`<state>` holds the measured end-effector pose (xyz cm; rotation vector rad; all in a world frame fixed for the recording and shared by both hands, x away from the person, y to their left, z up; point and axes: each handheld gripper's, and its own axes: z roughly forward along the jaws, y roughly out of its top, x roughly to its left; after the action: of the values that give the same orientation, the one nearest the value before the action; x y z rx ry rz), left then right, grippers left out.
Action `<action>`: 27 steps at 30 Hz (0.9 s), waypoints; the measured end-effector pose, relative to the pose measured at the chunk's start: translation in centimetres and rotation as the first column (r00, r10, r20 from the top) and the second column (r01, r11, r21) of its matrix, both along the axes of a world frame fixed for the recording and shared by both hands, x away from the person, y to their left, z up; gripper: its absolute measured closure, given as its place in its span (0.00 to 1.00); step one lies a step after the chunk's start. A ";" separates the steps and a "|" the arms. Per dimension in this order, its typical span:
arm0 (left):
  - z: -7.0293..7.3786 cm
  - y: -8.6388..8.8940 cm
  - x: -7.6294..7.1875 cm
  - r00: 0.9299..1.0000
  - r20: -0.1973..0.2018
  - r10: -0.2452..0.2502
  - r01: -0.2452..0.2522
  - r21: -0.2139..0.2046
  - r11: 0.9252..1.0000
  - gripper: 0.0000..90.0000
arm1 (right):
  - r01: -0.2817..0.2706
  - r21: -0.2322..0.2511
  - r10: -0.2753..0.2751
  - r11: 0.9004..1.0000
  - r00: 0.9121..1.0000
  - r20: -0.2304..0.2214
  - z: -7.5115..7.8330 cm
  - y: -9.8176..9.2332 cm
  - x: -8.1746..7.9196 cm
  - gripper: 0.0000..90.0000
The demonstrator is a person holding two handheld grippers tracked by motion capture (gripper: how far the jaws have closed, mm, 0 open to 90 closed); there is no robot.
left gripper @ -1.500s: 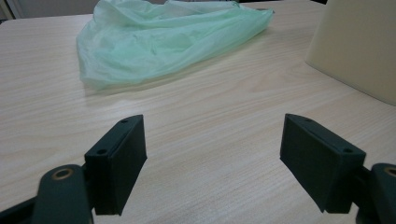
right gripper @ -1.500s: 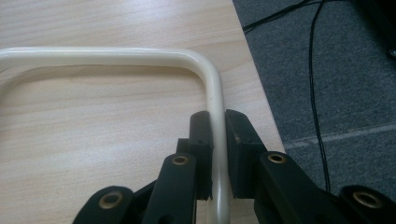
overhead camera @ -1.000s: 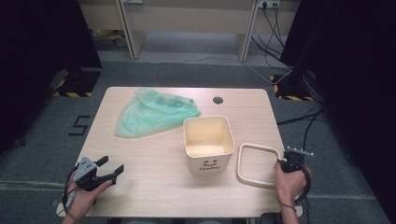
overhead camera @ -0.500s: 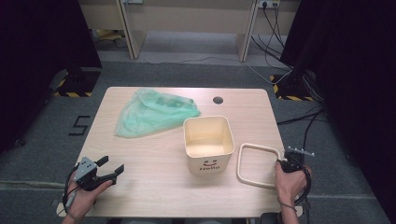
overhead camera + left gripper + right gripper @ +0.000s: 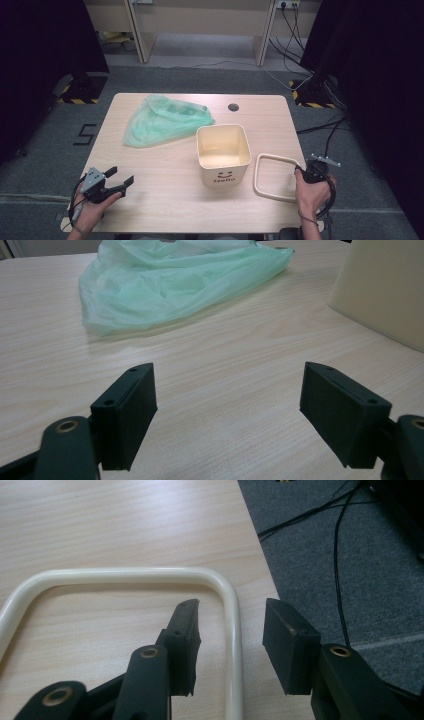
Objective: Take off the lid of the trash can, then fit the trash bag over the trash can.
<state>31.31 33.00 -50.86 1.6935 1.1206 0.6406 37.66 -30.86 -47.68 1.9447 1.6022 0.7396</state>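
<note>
Your right tongs [image 5: 227,645] have just been opening; their jaws straddle one side bar of the cream frame [image 5: 274,176] without pressing it. The frame lies flat at the tabletop [image 5: 165,200] right edge, just beside the cream bin [image 5: 223,152]. It looks like a stiff, light, smooth plastic loop, likely slippery, so pinch a straight bar mid-length, not a rounded corner. Your left tongs [image 5: 227,412] stand wide and empty above bare wood. The green bag [image 5: 165,120] is soft, thin film. The bin reads "Hello" under a smiley.
</note>
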 end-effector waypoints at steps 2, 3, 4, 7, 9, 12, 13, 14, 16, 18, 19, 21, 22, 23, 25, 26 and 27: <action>0.0 0.0 0.0 1.000 0.000 -0.001 0.001 0.001 1.000 0.24 | -0.003 -0.002 0.003 1.000 1.000 0.008 0.2 -0.1 -0.1 0.64; 0.0 -0.1 -0.1 1.000 0.001 -0.002 0.002 0.001 1.000 0.24 | -0.004 0.000 0.004 1.000 1.000 0.013 0.2 -0.1 -0.1 0.64; 0.0 0.0 -0.1 1.000 0.001 -0.004 0.004 0.002 1.000 0.24 | -0.001 -0.001 0.001 1.000 1.000 0.013 0.3 -0.1 -0.2 0.64; 0.1 0.1 -0.2 1.000 0.006 -0.001 0.001 0.000 1.000 0.24 | -0.001 0.000 0.001 1.000 1.000 0.018 0.4 -0.1 -0.4 0.65; 0.1 0.2 -0.2 1.000 0.006 0.000 0.000 -0.005 1.000 0.24 | 0.002 0.006 -0.002 1.000 1.000 0.019 0.4 -0.1 -0.5 0.64; 0.2 0.1 -0.2 1.000 0.010 -0.002 0.002 -0.003 1.000 0.24 | -0.004 0.002 0.004 1.000 1.000 0.023 0.4 0.1 -0.5 0.64; 0.3 0.1 -0.2 1.000 0.011 -0.001 0.001 -0.006 1.000 0.24 | -0.006 0.002 0.006 1.000 1.000 0.021 0.4 0.2 -0.4 0.64; 0.3 0.1 -0.1 1.000 0.012 -0.001 0.001 -0.005 1.000 0.24 | -0.011 0.003 0.011 1.000 1.000 0.023 0.4 0.2 -0.3 0.64; 0.5 -0.1 0.1 1.000 0.014 -0.005 0.005 -0.003 1.000 0.24 | -0.017 0.000 0.017 1.000 1.000 0.023 0.6 0.2 -0.2 0.63; 0.7 -0.3 0.6 1.000 0.018 -0.013 0.013 0.002 1.000 0.24 | -0.021 0.001 0.021 1.000 0.999 0.024 0.8 0.3 0.0 0.63; 1.0 -0.4 0.8 1.000 0.024 -0.018 0.018 0.009 1.000 0.24 | -0.026 -0.003 0.026 1.000 0.999 0.028 0.9 0.3 0.0 0.63; 1.5 -0.6 1.4 0.999 0.037 -0.029 0.028 0.019 0.999 0.24 | -0.031 -0.004 0.031 1.000 0.999 0.033 1.1 0.4 0.0 0.63; 1.7 -0.8 1.8 0.999 0.043 -0.033 0.032 0.023 0.999 0.24 | -0.033 -0.006 0.034 0.999 0.999 0.035 1.2 0.4 0.0 0.63; 1.9 -0.9 2.2 0.998 0.047 -0.038 0.037 0.031 0.999 0.24 | -0.033 -0.004 0.033 0.999 0.999 0.038 1.3 0.5 0.0 0.63; 2.3 -1.2 3.2 0.997 0.060 -0.045 0.042 0.051 0.998 0.24 | -0.035 -0.004 0.035 0.999 0.999 0.042 1.4 0.5 -0.1 0.63; 2.5 -1.4 3.9 0.997 0.062 -0.050 0.046 0.065 0.997 0.24 | -0.038 -0.005 0.038 0.999 0.998 0.044 1.5 0.7 -0.1 0.63; 2.5 -1.6 4.3 0.997 0.063 -0.054 0.050 0.073 0.996 0.24 | -0.038 -0.005 0.038 0.999 0.998 0.044 1.5 0.7 -0.1 0.63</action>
<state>35.61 31.45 -48.32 1.7446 1.0151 0.7054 37.56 -30.19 -46.23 1.8873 1.6169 0.7884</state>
